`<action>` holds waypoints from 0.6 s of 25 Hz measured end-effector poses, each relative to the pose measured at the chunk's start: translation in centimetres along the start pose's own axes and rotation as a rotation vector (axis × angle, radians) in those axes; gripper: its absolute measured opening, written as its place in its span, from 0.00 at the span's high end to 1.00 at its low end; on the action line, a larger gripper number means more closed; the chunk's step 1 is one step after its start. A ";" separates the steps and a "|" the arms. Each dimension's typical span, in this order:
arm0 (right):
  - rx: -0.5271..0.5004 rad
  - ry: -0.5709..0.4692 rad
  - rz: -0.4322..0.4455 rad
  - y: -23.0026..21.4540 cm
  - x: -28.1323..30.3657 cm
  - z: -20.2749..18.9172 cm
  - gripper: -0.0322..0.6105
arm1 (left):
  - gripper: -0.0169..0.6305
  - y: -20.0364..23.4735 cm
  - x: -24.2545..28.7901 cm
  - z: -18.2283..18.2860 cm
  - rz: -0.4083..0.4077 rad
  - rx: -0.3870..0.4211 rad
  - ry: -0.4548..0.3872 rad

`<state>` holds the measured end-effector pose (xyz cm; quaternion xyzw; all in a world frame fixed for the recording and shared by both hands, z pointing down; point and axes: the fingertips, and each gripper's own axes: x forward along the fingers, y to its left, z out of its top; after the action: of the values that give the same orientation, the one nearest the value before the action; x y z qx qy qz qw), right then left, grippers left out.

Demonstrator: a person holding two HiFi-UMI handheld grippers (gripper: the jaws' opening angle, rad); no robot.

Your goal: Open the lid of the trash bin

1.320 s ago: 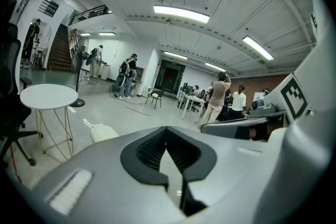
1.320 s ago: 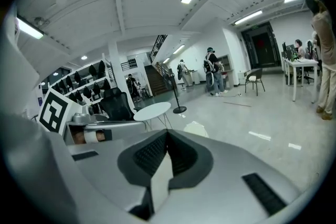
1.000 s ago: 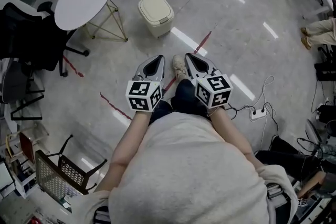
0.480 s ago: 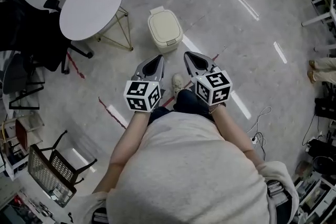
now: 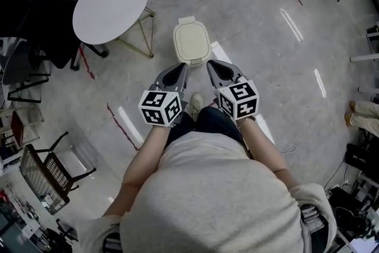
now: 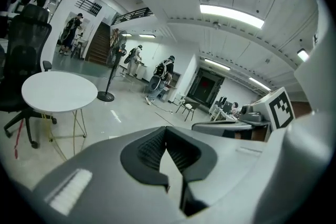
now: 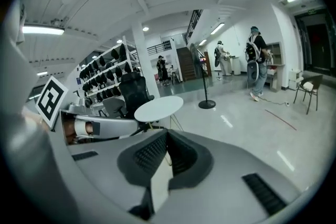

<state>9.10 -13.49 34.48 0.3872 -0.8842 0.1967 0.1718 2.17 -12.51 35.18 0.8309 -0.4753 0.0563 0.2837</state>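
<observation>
Left gripper (image 5: 179, 68): jaws clenched tip to tip, nothing between them. Right gripper (image 5: 213, 64): the same, closed and empty. The two are held side by side, apart, tips pointing to the far side. Trash bin (image 5: 191, 42), cream, stands on the grey floor (image 5: 266, 38) just beyond the tips and between them, lid down. Round white table (image 5: 111, 4) on the bin's left, not touching it.
</observation>
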 end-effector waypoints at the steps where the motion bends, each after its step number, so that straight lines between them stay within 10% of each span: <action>1: 0.004 -0.002 0.005 -0.1 0.4 0.1 0.94 | 0.96 0.5 0.1 -0.3 0.009 -0.009 0.007; 15: 0.077 0.089 -0.026 -1.0 2.3 -3.6 0.94 | 0.96 3.4 0.9 -3.8 0.055 -0.047 0.137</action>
<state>8.94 -13.77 38.81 0.3956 -0.8625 0.2453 0.1987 0.55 -12.53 40.11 0.8049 -0.4786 0.1094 0.3333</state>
